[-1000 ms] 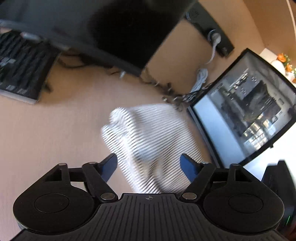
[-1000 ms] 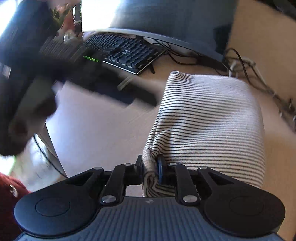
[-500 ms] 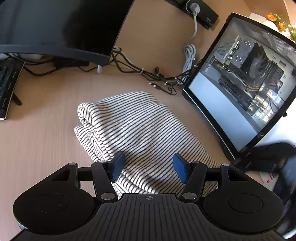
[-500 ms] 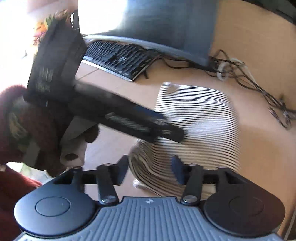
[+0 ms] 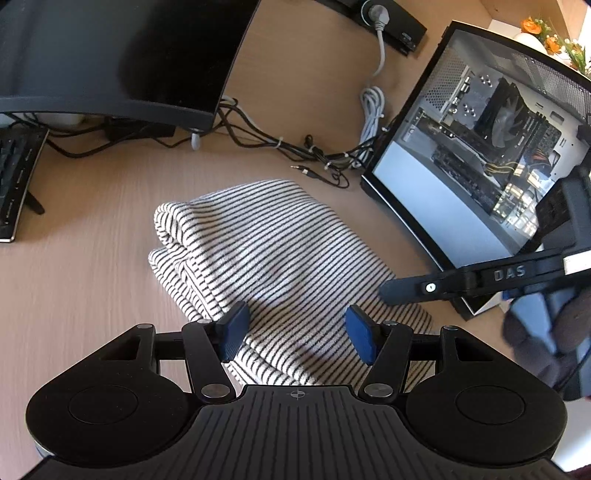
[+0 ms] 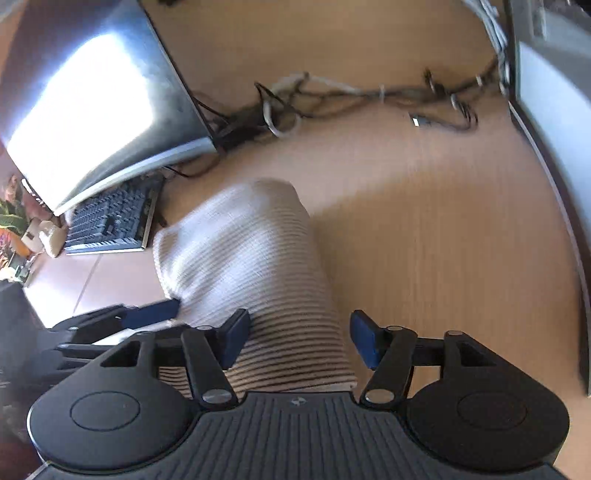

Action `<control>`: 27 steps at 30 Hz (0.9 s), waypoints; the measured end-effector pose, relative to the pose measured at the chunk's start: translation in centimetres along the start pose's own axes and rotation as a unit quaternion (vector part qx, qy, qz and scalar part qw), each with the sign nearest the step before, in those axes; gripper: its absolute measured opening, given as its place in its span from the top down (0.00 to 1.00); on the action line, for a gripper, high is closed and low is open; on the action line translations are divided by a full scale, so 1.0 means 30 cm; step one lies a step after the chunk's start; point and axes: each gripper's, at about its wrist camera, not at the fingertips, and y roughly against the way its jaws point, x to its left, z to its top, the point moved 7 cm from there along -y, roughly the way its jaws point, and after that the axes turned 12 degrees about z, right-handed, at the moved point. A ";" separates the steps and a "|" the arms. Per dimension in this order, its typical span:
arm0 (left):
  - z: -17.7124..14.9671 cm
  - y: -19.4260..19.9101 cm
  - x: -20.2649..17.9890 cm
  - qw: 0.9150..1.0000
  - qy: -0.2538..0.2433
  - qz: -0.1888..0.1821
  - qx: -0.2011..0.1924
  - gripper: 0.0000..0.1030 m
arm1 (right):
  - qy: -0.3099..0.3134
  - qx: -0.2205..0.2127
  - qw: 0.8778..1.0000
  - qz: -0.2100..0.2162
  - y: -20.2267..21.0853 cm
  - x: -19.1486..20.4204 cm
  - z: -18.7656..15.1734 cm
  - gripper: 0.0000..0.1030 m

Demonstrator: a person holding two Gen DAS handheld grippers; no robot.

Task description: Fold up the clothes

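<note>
A folded white garment with thin black stripes [image 5: 273, 258] lies on the wooden desk [image 5: 74, 295]. My left gripper [image 5: 297, 332] hovers open over its near edge, blue pads apart, cloth showing beneath and between them without being pressed. In the right wrist view the garment [image 6: 251, 266] is blurred by motion. My right gripper [image 6: 300, 338] is over its near end with its jaws opening; cloth lies under the left pad [image 6: 236, 336], and neither pad presses it. One of its fingers [image 5: 399, 290] reaches in from the right in the left wrist view.
A dark monitor [image 5: 110, 55] and a keyboard [image 5: 14, 184] stand at the back left. A tangle of cables [image 5: 314, 155] runs behind the garment. A glass-sided computer case [image 5: 480, 147] walls the right side. A power strip [image 5: 388, 18] sits at the far edge.
My right gripper let go of the garment's edge, opened wide and swung sideways while rolling. My left gripper narrowed a little and settled over the garment's near edge.
</note>
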 end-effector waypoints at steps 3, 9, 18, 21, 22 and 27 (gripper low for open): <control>-0.001 -0.001 0.002 1.000 0.000 -0.002 0.000 0.39 | -0.041 -0.009 0.999 0.023 -0.021 -0.024 -0.013 0.30; -0.002 -0.001 0.027 1.000 0.011 -0.004 0.003 0.34 | -0.019 -0.002 0.998 0.065 0.001 0.104 -0.001 0.42; -0.009 -0.005 0.017 1.000 -0.007 -0.016 0.000 0.34 | 0.106 0.051 0.991 -0.063 -0.030 0.138 -0.048 0.44; -0.011 -0.006 0.016 1.000 -0.012 -0.018 0.000 0.34 | 0.106 0.048 0.990 -0.083 -0.046 0.131 -0.055 0.43; -0.011 -0.007 0.017 1.000 -0.011 -0.019 0.000 0.34 | 0.122 0.045 0.987 -0.090 -0.042 0.148 -0.057 0.41; -0.010 -0.014 0.010 1.000 -0.008 -0.009 -0.003 0.34 | 0.178 0.039 0.976 -0.117 -0.058 0.198 -0.062 0.35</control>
